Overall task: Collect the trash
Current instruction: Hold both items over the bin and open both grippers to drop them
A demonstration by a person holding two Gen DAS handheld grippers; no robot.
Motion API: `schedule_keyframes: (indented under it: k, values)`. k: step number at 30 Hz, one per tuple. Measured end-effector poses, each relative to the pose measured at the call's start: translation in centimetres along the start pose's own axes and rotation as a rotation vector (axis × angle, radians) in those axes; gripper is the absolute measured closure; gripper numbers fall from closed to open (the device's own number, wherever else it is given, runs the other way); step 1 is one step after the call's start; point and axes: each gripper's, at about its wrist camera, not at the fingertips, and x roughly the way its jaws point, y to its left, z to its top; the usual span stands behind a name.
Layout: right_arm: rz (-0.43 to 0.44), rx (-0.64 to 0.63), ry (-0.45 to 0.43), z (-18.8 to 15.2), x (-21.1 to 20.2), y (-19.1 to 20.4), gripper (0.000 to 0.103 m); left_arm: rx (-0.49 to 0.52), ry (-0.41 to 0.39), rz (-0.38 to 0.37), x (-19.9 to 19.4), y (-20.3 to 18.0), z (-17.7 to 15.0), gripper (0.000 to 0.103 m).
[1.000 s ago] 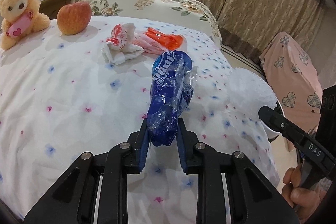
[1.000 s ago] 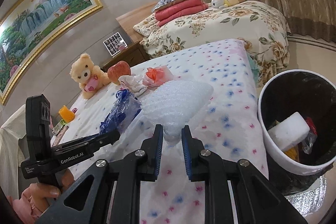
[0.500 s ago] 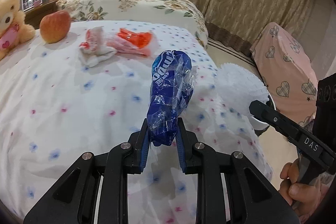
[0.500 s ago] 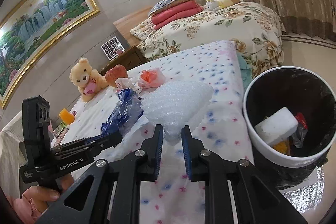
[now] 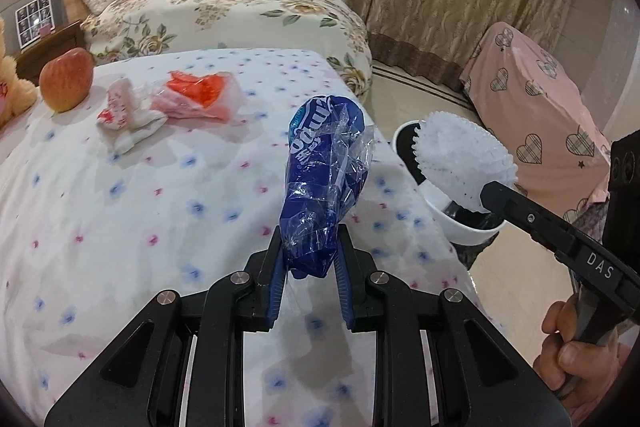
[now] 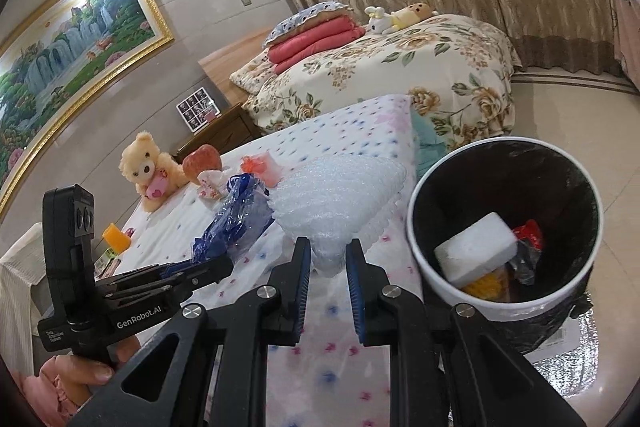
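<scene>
My left gripper (image 5: 308, 247) is shut on a blue plastic wrapper (image 5: 324, 179) and holds it above the bed's right edge; the wrapper also shows in the right wrist view (image 6: 236, 219). My right gripper (image 6: 327, 253) is shut on a white foam net (image 6: 340, 195), also seen in the left wrist view (image 5: 460, 155), beside the white trash bin (image 6: 416, 203) with a black liner. The bin (image 5: 404, 139) holds a white foam block (image 6: 476, 251) and other scraps. A crumpled white tissue (image 5: 124, 111) and an orange-and-clear wrapper (image 5: 200, 95) lie on the bed.
A red apple (image 5: 66, 79) and a teddy bear (image 6: 150, 175) sit on the dotted bedspread (image 5: 120, 207). A second bed with a floral cover (image 5: 240, 15) stands behind. A chair under a pink heart cover (image 5: 540, 99) stands right of the bin. Curtains line the far wall.
Both grippers have moved right toward the bin with their loads. The bin now shows in the left wrist view and looms larger in the right wrist view.
</scene>
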Motion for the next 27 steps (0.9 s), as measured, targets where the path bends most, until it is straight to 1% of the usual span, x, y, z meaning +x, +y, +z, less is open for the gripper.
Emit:
schedule_keyframes:
  k: [9, 20, 27]
  values:
    - [-0.037, 0.030, -0.027, 0.1, -1.2, -1.8, 0.085, 0.034, 0.003, -0.019, 0.5, -1.7, 0.7, 0.082]
    - [-0.091, 0.054, -0.038, 0.4, -2.5, -4.3, 0.085, 0.084, 0.012, -0.060, 1.7, -4.7, 1.7, 0.082]
    - [-0.126, 0.079, -0.044, 0.3, -3.1, -6.0, 0.085, 0.134, 0.027, -0.081, 2.7, -6.9, 2.2, 0.082]
